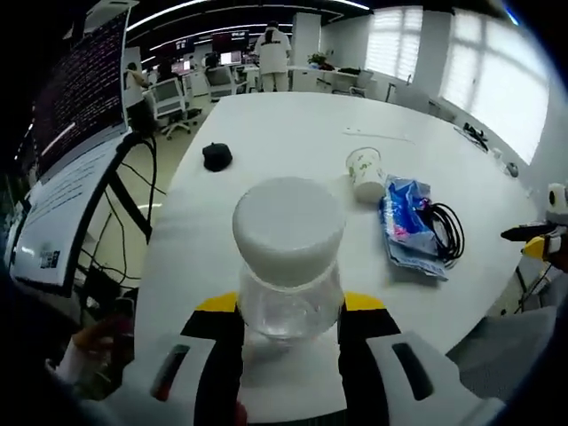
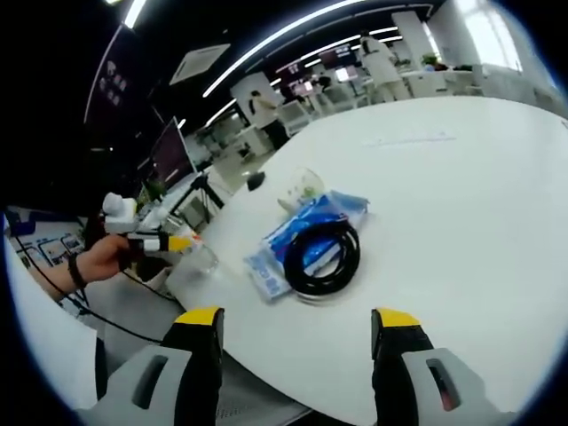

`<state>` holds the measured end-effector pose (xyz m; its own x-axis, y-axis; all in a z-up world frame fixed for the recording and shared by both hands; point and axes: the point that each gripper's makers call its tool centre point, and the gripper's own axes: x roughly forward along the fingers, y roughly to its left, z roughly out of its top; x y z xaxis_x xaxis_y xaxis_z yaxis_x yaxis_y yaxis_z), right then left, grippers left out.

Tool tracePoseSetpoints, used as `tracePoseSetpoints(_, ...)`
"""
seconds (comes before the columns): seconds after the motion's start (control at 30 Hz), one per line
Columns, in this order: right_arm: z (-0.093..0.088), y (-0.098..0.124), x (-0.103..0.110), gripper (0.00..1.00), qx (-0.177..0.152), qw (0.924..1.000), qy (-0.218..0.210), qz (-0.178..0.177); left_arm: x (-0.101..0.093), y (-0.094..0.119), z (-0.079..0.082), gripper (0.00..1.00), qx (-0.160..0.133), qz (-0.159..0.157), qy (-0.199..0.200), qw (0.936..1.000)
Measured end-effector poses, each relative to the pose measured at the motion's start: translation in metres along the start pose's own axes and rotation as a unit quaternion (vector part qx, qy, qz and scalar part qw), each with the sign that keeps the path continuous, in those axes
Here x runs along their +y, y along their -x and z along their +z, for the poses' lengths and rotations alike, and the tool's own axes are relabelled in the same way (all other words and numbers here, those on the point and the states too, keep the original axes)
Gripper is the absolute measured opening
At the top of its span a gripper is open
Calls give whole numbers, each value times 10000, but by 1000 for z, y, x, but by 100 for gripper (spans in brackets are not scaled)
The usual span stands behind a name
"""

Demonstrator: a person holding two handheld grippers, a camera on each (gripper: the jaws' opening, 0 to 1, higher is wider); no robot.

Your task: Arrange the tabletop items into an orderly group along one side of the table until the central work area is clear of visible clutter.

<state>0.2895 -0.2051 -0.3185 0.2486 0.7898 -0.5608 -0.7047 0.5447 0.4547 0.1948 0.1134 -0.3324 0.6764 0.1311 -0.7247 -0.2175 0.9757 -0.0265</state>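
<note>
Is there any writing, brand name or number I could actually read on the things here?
Nothing reads clearly.
Blue packet: printed marks, too blurred.
Paper cup: green pattern, no legible words.
Monitor: lines of text, too small.
Clear jar with white lid, held in the left gripper: no label seen.

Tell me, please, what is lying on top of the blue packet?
A coiled black cable lies on the blue packet, overlapping its edge onto the table. The part of the packet under the coil is covered, so any print there cannot be read.
</note>
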Motion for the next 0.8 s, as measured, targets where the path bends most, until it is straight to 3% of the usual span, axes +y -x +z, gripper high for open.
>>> tracePoseSetpoints(0.07,-1,-1,0,68,22,10000,4,5,-5,1,0,41,-26,22,-189,9998)
tracePoseSetpoints(0.43,-3,2,-2,68,-5,10000,-11,-40,-5,-1,2,41,-213,31,18,9998)
tracePoseSetpoints(0.8,-16,8,-1,69,37,9999,-118,-113,-4,-7,1,41,-365,-173,74,9992)
